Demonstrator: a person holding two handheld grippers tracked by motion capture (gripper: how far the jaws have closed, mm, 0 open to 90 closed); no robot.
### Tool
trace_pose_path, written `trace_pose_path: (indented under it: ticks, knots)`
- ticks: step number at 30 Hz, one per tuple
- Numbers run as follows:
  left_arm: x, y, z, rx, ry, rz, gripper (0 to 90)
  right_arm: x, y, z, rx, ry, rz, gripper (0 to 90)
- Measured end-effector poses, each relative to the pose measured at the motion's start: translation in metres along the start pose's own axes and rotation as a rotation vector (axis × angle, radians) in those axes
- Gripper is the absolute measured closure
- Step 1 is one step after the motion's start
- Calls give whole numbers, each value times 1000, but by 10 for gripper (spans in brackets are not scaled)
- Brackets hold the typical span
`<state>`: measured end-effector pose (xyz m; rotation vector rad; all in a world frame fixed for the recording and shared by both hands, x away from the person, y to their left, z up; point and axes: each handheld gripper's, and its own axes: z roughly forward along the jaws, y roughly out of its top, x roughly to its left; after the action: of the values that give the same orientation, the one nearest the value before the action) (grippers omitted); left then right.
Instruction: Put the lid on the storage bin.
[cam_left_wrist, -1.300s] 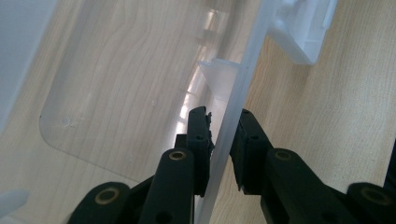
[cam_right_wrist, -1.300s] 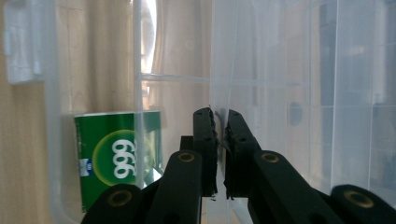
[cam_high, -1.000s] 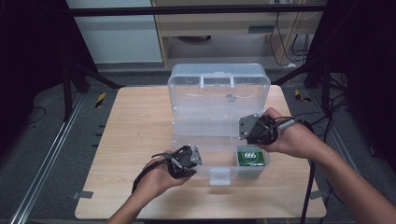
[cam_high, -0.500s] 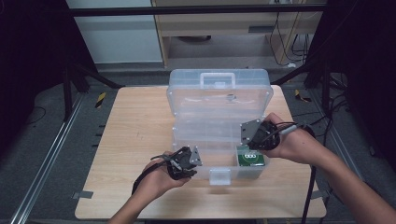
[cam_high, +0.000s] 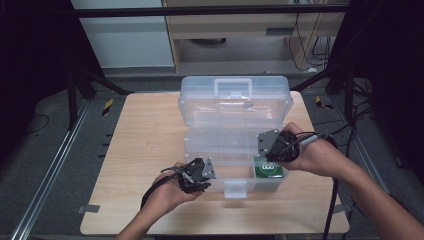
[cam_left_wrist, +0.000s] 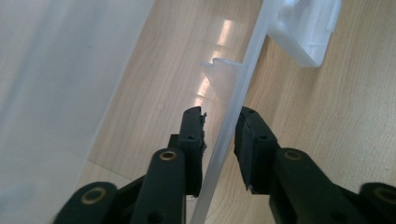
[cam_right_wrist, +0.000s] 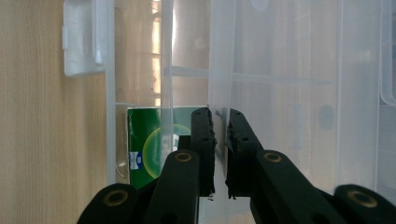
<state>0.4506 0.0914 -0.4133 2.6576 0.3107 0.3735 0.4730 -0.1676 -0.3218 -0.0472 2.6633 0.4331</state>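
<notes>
Clear plastic lidded storage box (cam_high: 235, 120) mid-counter (cam_high: 140, 135). Right claw (cam_right_wrist: 220, 122) clamped on the inner tray's (cam_high: 220, 145) edge; left claw (cam_left_wrist: 219, 126), just been opening, straddles the box's front wall. Lift level, clear of green carton (cam_high: 269, 167).

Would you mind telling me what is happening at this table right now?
A person is working on a clear plastic storage box on the wooden table, its lid standing open. The left gripper straddles the box's front wall; its fingers have just been opening and don't press it. The right gripper is shut on a thin clear wall inside, above a green packet in the right-hand compartment.
</notes>
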Motion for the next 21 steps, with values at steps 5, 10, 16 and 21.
trace_pose_path:
  ticks: [5,10,16,21]
  knots:
    - [0,-2,-7,-29,15,-28,640,1,0,0,4,-1,2,833]
    - [-3,-3,-21,-95,14,-44,544,1,-1,0,0,0,0,829]
    - [-6,3,-56,-216,18,-78,565,1,-1,0,-6,-4,8,825]
    - [2,3,-76,-271,41,-122,677,2,-2,0,-7,-10,12,823]
